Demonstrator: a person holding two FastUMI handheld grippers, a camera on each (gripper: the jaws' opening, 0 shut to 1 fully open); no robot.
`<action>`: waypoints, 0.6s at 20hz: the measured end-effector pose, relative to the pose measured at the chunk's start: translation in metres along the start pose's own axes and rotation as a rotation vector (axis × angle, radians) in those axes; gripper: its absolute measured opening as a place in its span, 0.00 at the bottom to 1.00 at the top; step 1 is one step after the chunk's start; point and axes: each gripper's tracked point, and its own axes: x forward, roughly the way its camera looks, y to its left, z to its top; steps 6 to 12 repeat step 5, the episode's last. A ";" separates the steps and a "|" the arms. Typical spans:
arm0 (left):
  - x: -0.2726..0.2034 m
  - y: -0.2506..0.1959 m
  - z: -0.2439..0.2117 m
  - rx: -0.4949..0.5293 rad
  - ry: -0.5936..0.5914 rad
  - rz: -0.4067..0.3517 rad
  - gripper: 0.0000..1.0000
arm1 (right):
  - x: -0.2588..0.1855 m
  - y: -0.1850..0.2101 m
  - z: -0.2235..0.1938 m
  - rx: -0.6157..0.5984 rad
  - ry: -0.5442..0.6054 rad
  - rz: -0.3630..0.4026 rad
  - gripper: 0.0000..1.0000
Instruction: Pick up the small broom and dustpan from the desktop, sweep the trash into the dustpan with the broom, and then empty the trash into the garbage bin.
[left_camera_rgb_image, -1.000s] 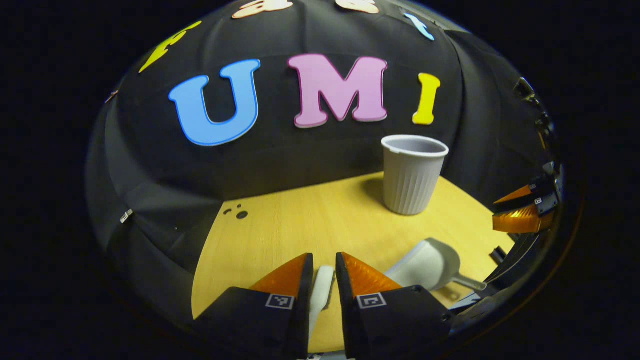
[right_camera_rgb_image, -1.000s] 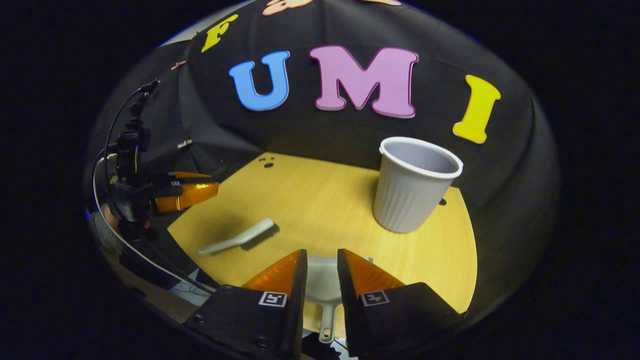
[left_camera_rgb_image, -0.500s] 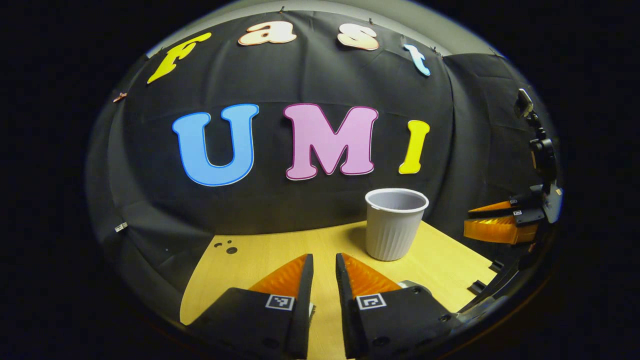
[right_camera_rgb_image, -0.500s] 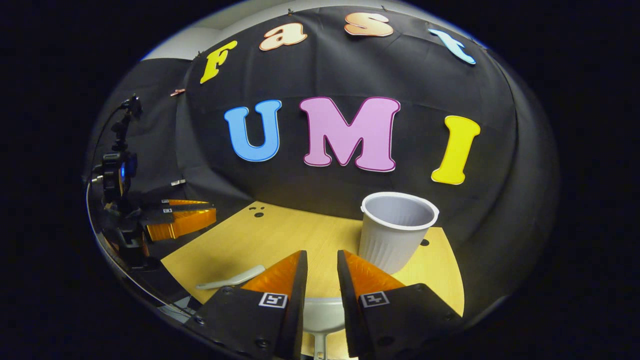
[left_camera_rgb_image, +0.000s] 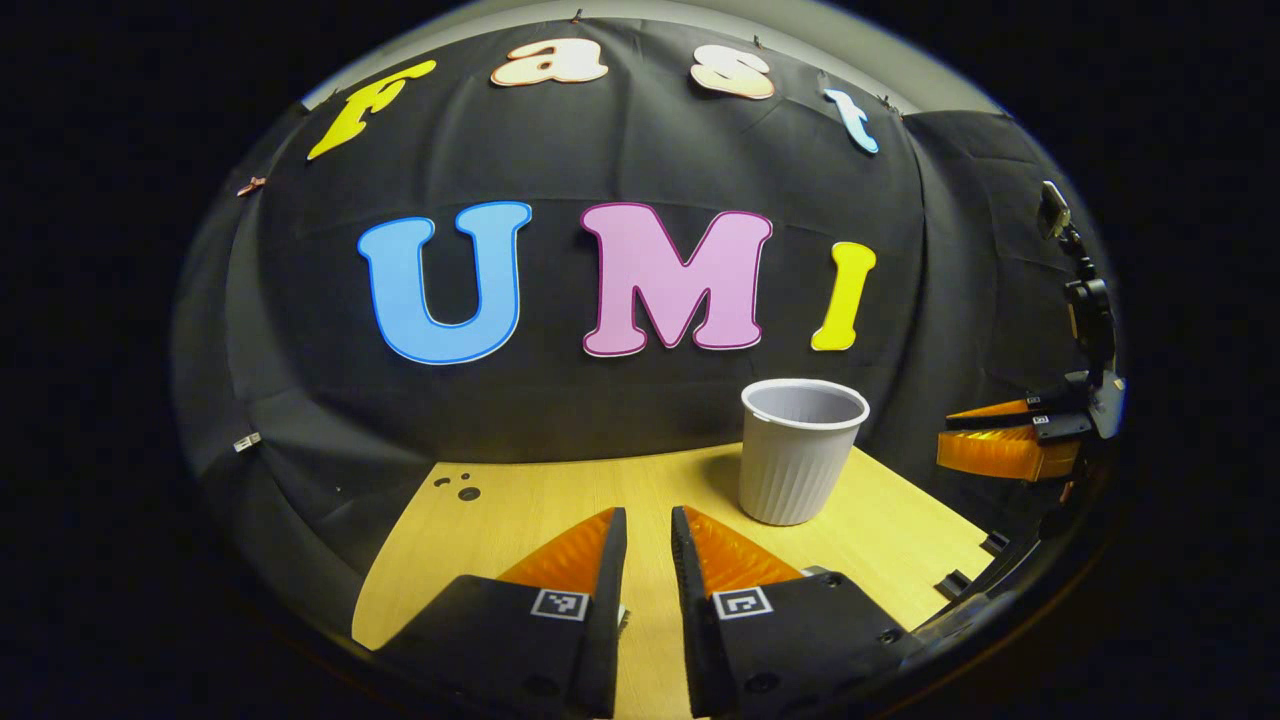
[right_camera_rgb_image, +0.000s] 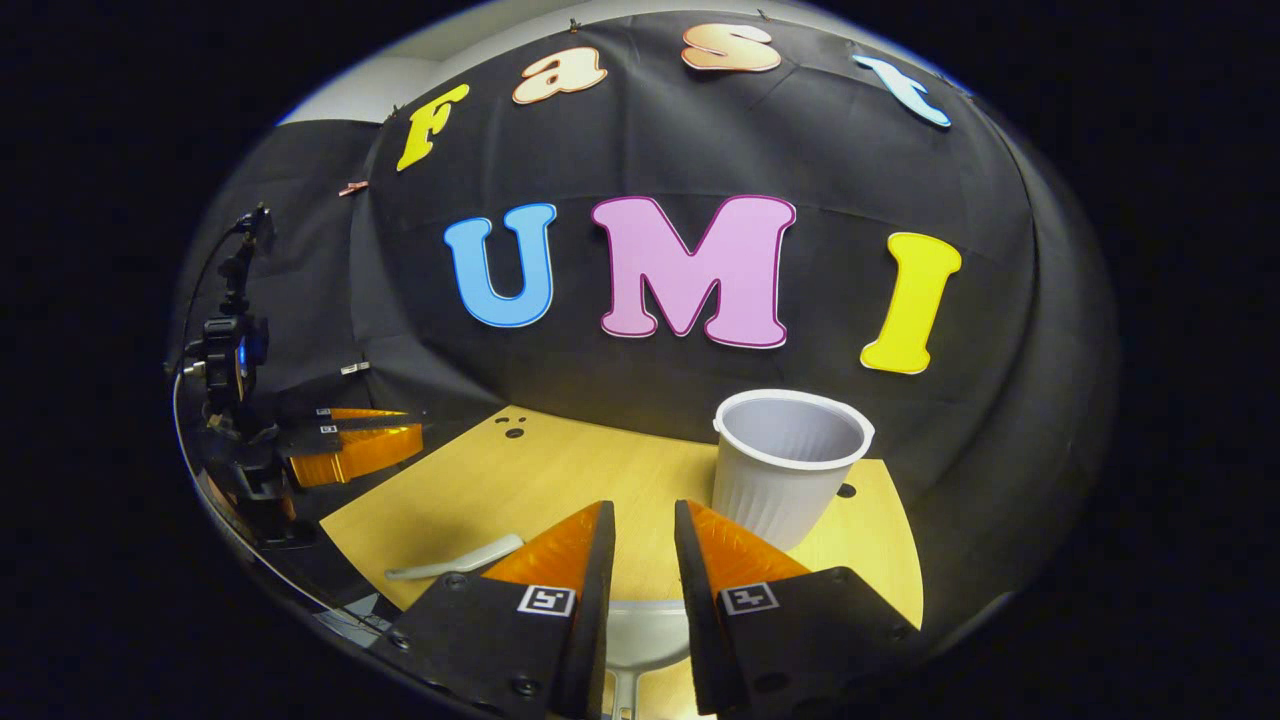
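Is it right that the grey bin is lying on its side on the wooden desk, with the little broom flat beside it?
Not quite. The grey bin stands upright, open mouth up, as the right gripper view shows. The little broom does lie flat on the wooden desk.
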 end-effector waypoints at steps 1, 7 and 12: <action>0.001 -0.003 0.000 0.004 0.002 -0.002 0.31 | 0.001 0.001 0.000 0.004 0.001 0.002 0.38; 0.004 -0.012 -0.003 -0.001 0.017 0.013 0.24 | 0.003 0.001 0.000 -0.014 0.010 0.013 0.38; 0.004 -0.012 -0.003 -0.001 0.017 0.013 0.24 | 0.003 0.001 0.000 -0.014 0.010 0.013 0.38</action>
